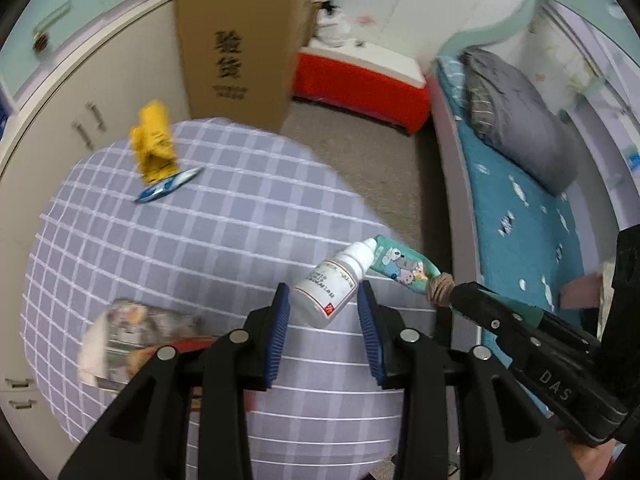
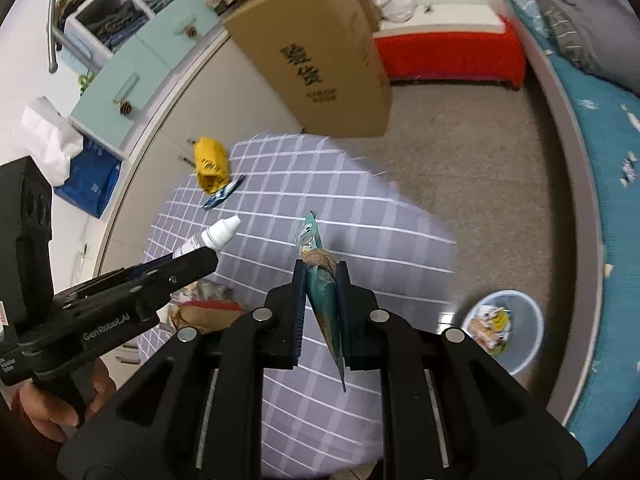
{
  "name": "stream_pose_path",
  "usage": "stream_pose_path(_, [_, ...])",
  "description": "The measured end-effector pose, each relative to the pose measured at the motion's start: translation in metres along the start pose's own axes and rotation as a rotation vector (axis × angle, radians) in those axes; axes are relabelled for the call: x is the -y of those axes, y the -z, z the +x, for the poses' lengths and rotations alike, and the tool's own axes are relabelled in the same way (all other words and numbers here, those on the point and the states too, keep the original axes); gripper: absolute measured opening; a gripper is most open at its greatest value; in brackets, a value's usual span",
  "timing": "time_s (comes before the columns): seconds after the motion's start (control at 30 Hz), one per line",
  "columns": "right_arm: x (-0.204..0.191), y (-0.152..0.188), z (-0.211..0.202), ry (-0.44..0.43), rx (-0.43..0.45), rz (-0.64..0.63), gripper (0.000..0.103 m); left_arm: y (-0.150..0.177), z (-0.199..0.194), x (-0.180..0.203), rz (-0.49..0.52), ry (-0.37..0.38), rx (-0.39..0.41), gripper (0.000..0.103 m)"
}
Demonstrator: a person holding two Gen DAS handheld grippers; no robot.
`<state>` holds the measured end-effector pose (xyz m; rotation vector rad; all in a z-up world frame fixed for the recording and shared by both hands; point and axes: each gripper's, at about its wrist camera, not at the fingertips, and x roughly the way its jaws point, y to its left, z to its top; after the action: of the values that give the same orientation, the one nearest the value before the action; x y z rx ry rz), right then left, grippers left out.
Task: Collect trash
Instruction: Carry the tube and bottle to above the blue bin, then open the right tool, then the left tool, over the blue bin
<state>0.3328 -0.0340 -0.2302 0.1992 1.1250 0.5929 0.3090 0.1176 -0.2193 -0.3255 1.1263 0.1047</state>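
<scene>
Over checked tablecloth (image 1: 200, 240), left tongs (image 1: 324, 312) gripping dropper bottle (image 1: 334, 286), right tongs (image 2: 320, 300) teal wrapper (image 2: 322, 300).

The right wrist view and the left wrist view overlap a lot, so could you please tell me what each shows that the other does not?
Only the right wrist view shows the trash bin on the floor, already holding wrappers, and the open shelf unit.

Only the left wrist view shows the small white bottle's printed label.

Both show the left gripper shut on that bottle, the right gripper shut on the teal cartoon wrapper, the yellow wrapper, the blue wrapper, the checked tablecloth and the cardboard box.
</scene>
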Motion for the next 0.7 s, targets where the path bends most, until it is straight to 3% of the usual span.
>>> stream_pose_path(0.37, [0.099, 0.028, -0.120, 0.121, 0.153, 0.122, 0.015, 0.014, -0.013, 0.154, 0.223, 0.120, 0.038, 0.034])
stream_pose_path(0.53, [0.138, 0.043, -0.149, 0.118, 0.205, 0.200, 0.017, 0.026, -0.008, 0.205, 0.307, 0.149, 0.024, 0.034])
stream_pose_path(0.57, [0.148, 0.045, -0.152, 0.101, 0.212, 0.223, 0.024, 0.027, -0.006, 0.213, 0.318, 0.155, 0.018, 0.034])
stream_pose_path(0.6, [0.155, 0.046, -0.153, 0.112, 0.215, 0.241, 0.045, 0.029, -0.004, 0.220, 0.331, 0.159, 0.010, 0.034])
stream_pose_path(0.63, [0.162, 0.048, -0.155, 0.124, 0.221, 0.250, 0.057, 0.031, -0.003, 0.226, 0.341, 0.159, 0.007, 0.034])
stream_pose_path(0.7, [0.175, 0.053, -0.155, 0.118, 0.225, 0.264, 0.062, 0.034, 0.001, 0.238, 0.358, 0.160, -0.003, 0.034])
